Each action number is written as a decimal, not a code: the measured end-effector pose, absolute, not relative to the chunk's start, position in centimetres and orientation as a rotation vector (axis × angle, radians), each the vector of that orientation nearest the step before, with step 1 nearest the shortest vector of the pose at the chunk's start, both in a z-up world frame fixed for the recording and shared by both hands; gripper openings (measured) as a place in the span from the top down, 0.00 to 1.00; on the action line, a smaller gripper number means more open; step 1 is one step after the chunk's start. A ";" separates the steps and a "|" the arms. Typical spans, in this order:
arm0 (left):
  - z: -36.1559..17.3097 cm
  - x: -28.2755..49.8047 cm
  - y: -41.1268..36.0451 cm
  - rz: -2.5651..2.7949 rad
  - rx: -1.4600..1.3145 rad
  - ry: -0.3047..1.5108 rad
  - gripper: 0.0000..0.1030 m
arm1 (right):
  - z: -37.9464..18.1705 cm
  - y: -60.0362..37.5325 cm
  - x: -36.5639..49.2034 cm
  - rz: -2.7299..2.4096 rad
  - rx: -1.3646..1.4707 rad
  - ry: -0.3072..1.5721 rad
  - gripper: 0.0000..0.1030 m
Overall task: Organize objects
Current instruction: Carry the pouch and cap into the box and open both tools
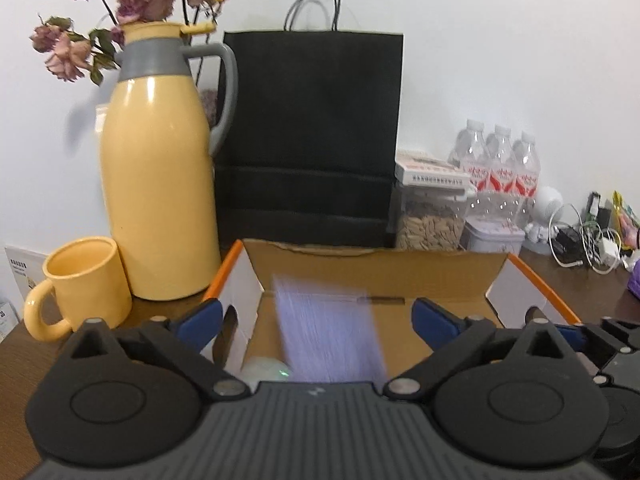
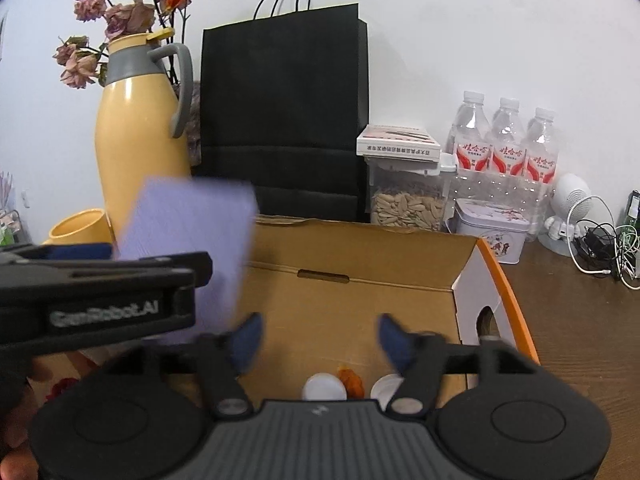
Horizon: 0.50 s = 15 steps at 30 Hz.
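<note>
Bench of dark wood carries everything, backed by a white wall. Largest on it is a black paper bag standing upright at the back, then an open cardboard box with orange-edged flaps in front of the bag. Left of the bag stands a yellow thermos jug with a grey collar and handle, dried roses behind it, and a yellow mug just beside its base.

A lavender card, blurred, is tilted over the left part of the box; whether anything touches it cannot be told. The left claw is spread wide over the box with the card between its blue fingers, gripping nothing. The right claw is likewise released, empty, above the box floor.

Right of the bag sit a clear jar of seeds with a small carton on its lid, three water bottles and a tin. On the box floor lie two white caps and a small orange thing between them.
</note>
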State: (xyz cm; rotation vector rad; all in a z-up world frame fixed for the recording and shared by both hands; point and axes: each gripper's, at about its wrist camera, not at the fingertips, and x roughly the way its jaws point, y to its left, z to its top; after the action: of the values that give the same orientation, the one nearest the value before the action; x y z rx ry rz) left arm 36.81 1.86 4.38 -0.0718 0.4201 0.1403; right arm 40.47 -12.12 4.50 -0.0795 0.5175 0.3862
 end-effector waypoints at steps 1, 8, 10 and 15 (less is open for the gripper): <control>4.5 36.8 1.9 0.143 -0.077 0.417 0.00 | 4.5 -12.2 40.5 0.382 -0.078 0.516 0.13; 5.3 36.4 2.1 0.146 -0.105 0.396 0.00 | 4.8 -12.5 40.4 0.369 -0.066 0.510 0.00; 5.6 36.1 2.1 0.143 -0.112 0.385 0.00 | 5.0 -12.6 40.3 0.367 -0.066 0.505 0.00; 6.8 34.6 2.3 0.127 -0.131 0.343 0.00 | 6.0 -13.3 39.4 0.373 -0.050 0.477 0.00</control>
State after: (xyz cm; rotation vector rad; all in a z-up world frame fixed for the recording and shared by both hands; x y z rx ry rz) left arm 34.63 2.27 6.85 -0.1305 0.3427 0.1274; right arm 39.40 -13.27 6.05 -0.0503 0.4768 0.3727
